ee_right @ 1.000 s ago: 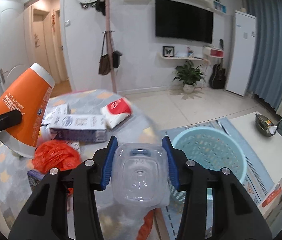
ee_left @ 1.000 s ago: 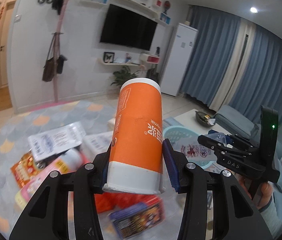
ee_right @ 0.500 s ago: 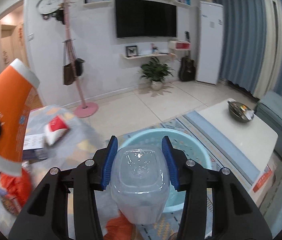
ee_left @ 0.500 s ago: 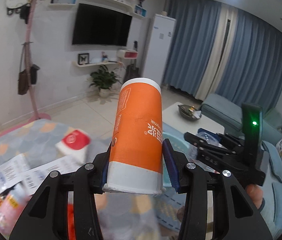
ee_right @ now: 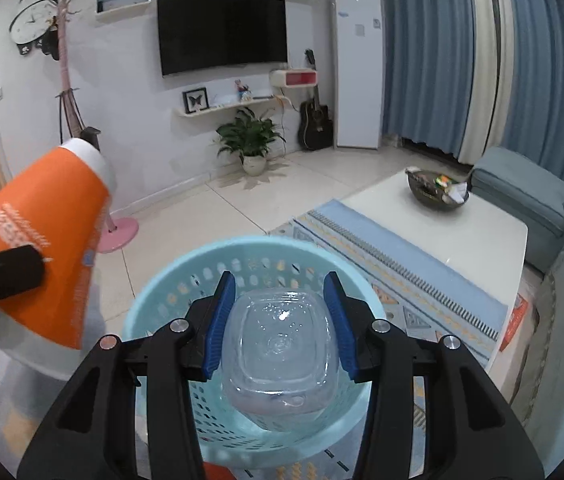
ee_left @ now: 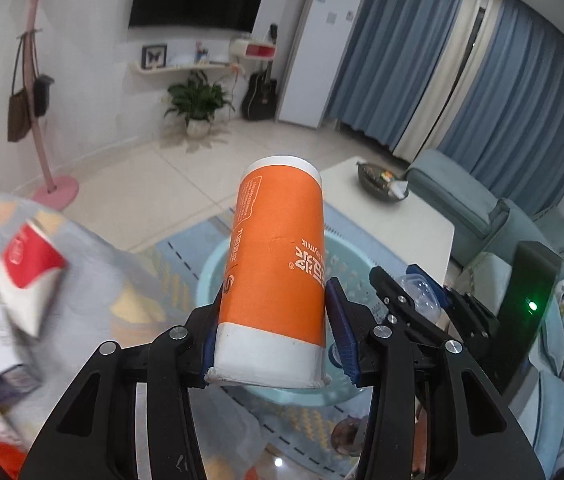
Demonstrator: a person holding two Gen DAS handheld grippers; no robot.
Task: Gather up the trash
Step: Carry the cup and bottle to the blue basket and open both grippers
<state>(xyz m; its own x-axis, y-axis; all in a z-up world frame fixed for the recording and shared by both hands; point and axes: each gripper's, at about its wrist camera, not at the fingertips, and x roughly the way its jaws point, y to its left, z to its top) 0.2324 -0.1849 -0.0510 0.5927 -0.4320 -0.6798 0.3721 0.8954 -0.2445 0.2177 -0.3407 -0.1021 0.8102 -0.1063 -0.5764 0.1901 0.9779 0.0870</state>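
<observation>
My left gripper (ee_left: 272, 328) is shut on an orange cylindrical milk can (ee_left: 278, 264) with white ends and holds it above the light blue plastic basket (ee_left: 208, 276). My right gripper (ee_right: 280, 320) is shut on a clear plastic bottle (ee_right: 280, 356), seen bottom-first, directly over the same basket (ee_right: 154, 300). The orange can (ee_right: 42, 248) shows at the left of the right wrist view, over the basket's left rim. The right gripper (ee_left: 414, 300) shows to the right of the can in the left wrist view.
A table with a patterned grey cloth (ee_left: 94, 280) holds a red-and-white packet (ee_left: 28, 276) and other wrappers at the left. A white coffee table (ee_right: 442, 232) with a dark bowl (ee_right: 438, 192) stands right of the basket. A blue sofa (ee_right: 530, 188) lies beyond.
Both grippers have swung right from the littered table to above the blue basket, each still holding its item.
</observation>
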